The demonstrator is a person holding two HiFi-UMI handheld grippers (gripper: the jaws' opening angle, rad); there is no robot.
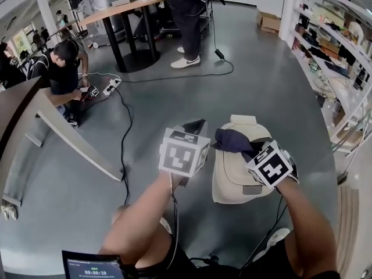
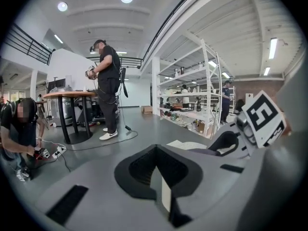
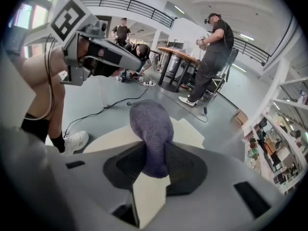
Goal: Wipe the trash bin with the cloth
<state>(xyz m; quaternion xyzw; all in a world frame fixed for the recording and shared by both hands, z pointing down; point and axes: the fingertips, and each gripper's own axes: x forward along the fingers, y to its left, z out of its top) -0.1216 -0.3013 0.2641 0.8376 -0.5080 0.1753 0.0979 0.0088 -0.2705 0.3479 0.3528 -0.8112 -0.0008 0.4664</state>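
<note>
While right gripper (image 3: 155, 163) pinches dark cloth (image 3: 151, 126) over top of beige trash bin (image 1: 232, 176) on floor (image 1: 261, 86), left gripper (image 2: 156, 170) hangs beside bin, jaws pressed together, empty. Wiping step in hand; cloth seemingly touching bin. Next: press down, sweep across top.

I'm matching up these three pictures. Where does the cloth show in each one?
Head view: the cloth is centre-right, seen over the trash bin's far end, in the right tool.
Left gripper view: I cannot pick it out with certainty.
Right gripper view: dead centre, clamped between the jaws.
Shared landmark: the standing person in white shoes.
</note>
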